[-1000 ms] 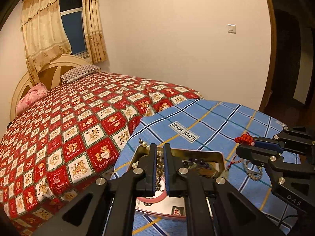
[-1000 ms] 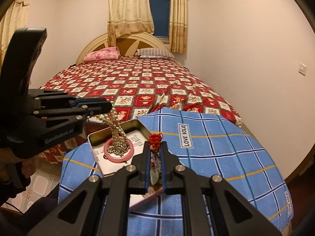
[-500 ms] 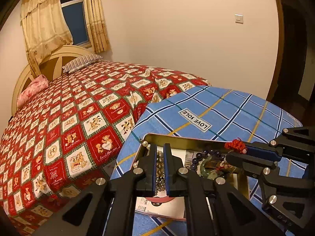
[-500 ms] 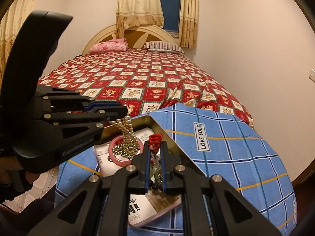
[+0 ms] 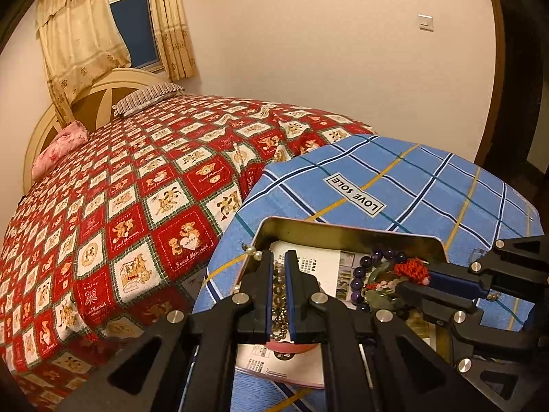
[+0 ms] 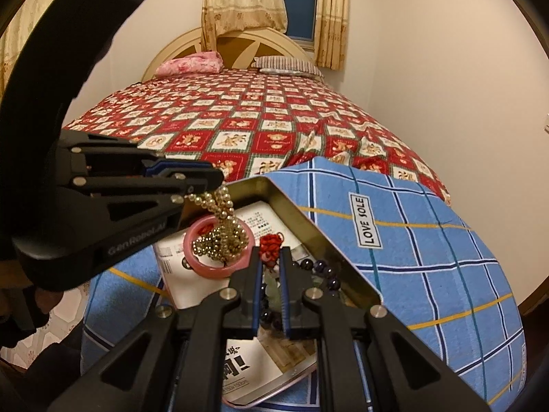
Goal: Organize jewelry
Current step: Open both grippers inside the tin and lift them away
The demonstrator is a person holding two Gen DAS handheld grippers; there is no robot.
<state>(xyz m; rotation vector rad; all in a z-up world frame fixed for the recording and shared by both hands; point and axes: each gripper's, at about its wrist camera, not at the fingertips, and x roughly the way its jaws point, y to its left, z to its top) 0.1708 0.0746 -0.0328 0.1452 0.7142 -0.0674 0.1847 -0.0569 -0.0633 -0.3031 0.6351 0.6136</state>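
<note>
Both loads are hanging over the open gold metal tin [image 6: 310, 221], unreleased: left claw [image 6: 202, 185] pinching the gold bead necklace [image 6: 221, 226], right claw [image 6: 271, 267] clamping the red-knotted jade charm strand [image 6: 271, 245].

Left wrist view: looks forward and down along the left tongs [image 5: 278, 261], close above the tin tray [image 5: 346, 231] on the blue checked surface [image 5: 429, 185], with the bed [image 5: 154, 178] beyond. Right wrist view: looks likewise along the right tongs [image 6: 271, 255]. Both views share the tray, the surface, the bed and the window wall; each shows the other tongs.
</note>
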